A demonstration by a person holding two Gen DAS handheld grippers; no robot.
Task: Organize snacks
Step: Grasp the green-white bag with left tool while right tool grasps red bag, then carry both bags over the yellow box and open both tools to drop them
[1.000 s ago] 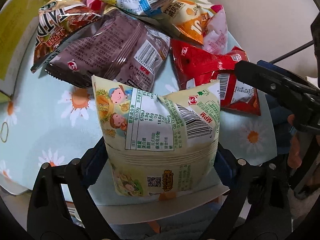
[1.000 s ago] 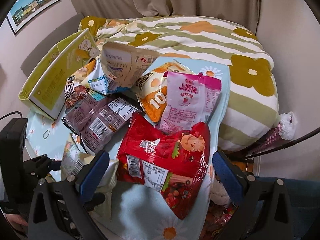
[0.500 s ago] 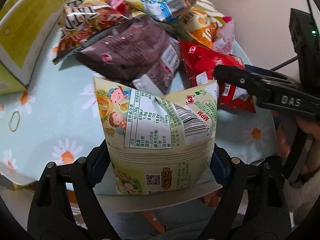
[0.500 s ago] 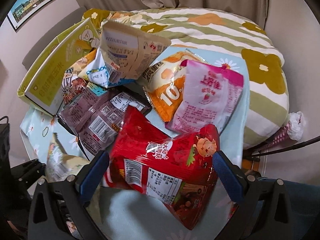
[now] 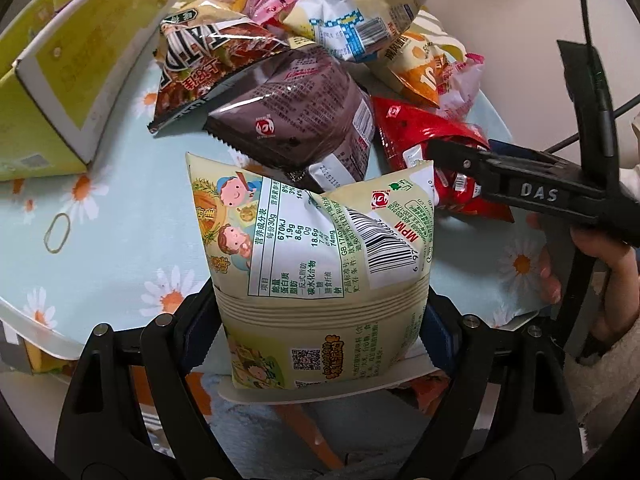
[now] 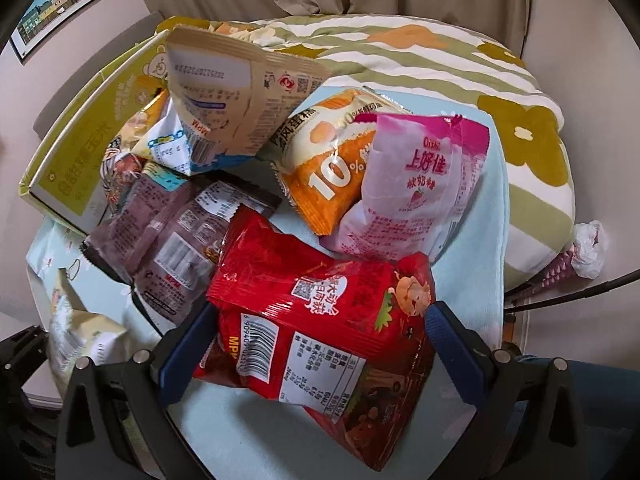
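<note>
My left gripper (image 5: 320,332) is shut on a pale yellow snack bag (image 5: 320,256) and holds it upright at the table's near edge. The same bag shows at lower left in the right wrist view (image 6: 76,332). My right gripper (image 6: 320,344) is open, with its jaws on either side of a red snack bag (image 6: 320,308) that lies on the tablecloth. In the left wrist view the right gripper (image 5: 460,156) reaches in over the red bag (image 5: 416,128). A pile of other bags lies behind: brown (image 5: 292,108), orange (image 6: 324,160), pink (image 6: 416,184).
A green and white cardboard box (image 5: 56,80) stands open at the table's left. A flowered light blue tablecloth (image 5: 100,240) covers the table. A rubber band (image 5: 58,232) lies on it. A striped flowered blanket (image 6: 460,64) lies behind the table.
My right gripper has moved forward so its jaws now stand around the red bag. The left gripper still holds the yellow bag and has shifted slightly towards the box.
</note>
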